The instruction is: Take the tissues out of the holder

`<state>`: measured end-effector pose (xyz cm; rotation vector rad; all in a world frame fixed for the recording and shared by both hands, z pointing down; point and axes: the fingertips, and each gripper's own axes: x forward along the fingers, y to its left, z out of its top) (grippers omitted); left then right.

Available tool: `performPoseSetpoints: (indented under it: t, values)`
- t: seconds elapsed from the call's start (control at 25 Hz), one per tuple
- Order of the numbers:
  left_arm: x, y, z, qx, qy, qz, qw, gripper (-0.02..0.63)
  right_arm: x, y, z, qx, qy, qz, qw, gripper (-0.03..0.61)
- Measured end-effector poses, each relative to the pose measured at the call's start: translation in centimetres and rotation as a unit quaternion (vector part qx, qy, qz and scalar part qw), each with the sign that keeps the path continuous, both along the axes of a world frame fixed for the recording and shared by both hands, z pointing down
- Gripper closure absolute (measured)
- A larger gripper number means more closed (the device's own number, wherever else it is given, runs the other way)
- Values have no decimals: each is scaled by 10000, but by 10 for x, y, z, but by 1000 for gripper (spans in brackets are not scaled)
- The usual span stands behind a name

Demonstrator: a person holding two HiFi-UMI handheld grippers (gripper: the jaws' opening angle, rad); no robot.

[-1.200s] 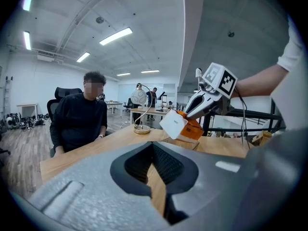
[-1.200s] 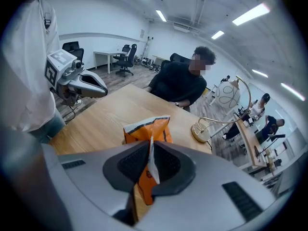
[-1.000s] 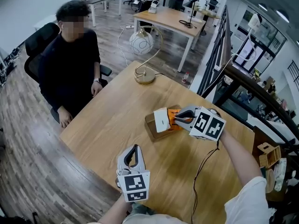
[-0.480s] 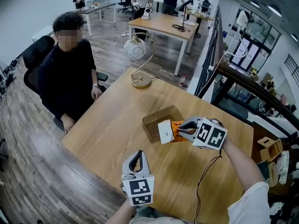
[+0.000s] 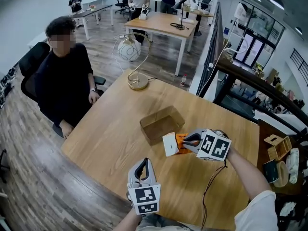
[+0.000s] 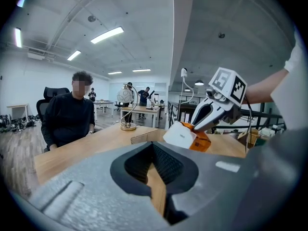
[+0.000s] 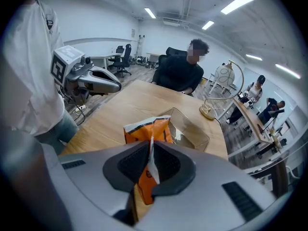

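Observation:
The clear tissue holder (image 5: pixel 162 123) sits open and empty on the wooden table (image 5: pixel 110 129). Just in front of it, above the tabletop, hangs an orange and white tissue pack (image 5: pixel 172 144). My right gripper (image 5: pixel 188 142) is shut on the pack's wrapper, which is pinched between its jaws (image 7: pixel 151 155). The pack (image 7: pixel 147 131) hangs in front of the holder (image 7: pixel 192 129) in the right gripper view. My left gripper (image 5: pixel 144 161) hovers near the table's front edge, shut with nothing in it. In its own view, my left gripper (image 6: pixel 154 150) looks toward the pack (image 6: pixel 185 136) and the right gripper (image 6: pixel 195 126).
A person in black (image 5: pixel 62 76) sits at the table's left side with a hand near its edge. A gold lamp with a globe (image 5: pixel 137 83) stands at the far edge. A cable (image 5: pixel 208 182) trails from my right gripper. A dark railing (image 5: pixel 250 81) runs along the right.
My right gripper has drawn the tissue pack out of the holder and toward me, leaving the holder empty. The left gripper has shifted a little across the table.

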<state>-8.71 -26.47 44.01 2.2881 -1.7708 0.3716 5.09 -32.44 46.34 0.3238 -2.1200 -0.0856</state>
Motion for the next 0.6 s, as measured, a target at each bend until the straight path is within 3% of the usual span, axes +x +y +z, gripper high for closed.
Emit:
performPoseSetpoints:
  t: [0.6]
  values:
    - [22, 7, 31, -270, -43, 62, 9996, 607, 10, 31, 55, -567, -1, -124, 9983, 543]
